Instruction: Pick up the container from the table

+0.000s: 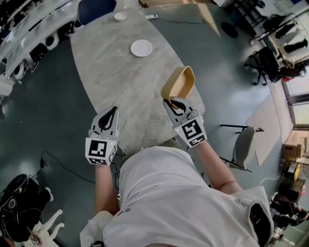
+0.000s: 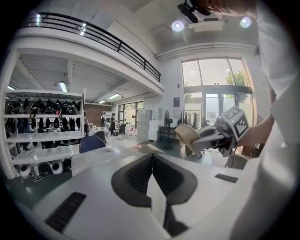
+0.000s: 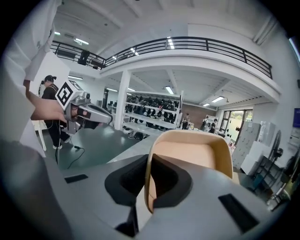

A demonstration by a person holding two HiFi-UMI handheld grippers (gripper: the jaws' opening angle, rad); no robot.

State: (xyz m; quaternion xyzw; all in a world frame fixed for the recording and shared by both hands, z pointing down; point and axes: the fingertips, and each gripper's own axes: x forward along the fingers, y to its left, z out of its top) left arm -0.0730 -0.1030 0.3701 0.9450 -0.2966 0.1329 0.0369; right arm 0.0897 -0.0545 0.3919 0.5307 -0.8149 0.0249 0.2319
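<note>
The container (image 1: 178,83) is a tan, rounded-rectangle tray. It hangs tilted in the air above the right edge of the grey table (image 1: 116,67). My right gripper (image 1: 170,102) is shut on the container's near rim, and in the right gripper view the tan wall (image 3: 187,154) stands between the two jaws. My left gripper (image 1: 110,114) hovers over the table's near edge, shut with nothing in it. The left gripper view shows its jaws (image 2: 152,176) pressed together, and the right gripper (image 2: 199,143) carrying the container (image 2: 187,135) off to the right.
A white plate (image 1: 141,48) and a small white bowl (image 1: 120,16) lie on the far part of the table. A grey chair (image 1: 243,147) stands to the right of it, a blue chair (image 1: 95,8) at the far end. Shelving runs along the left.
</note>
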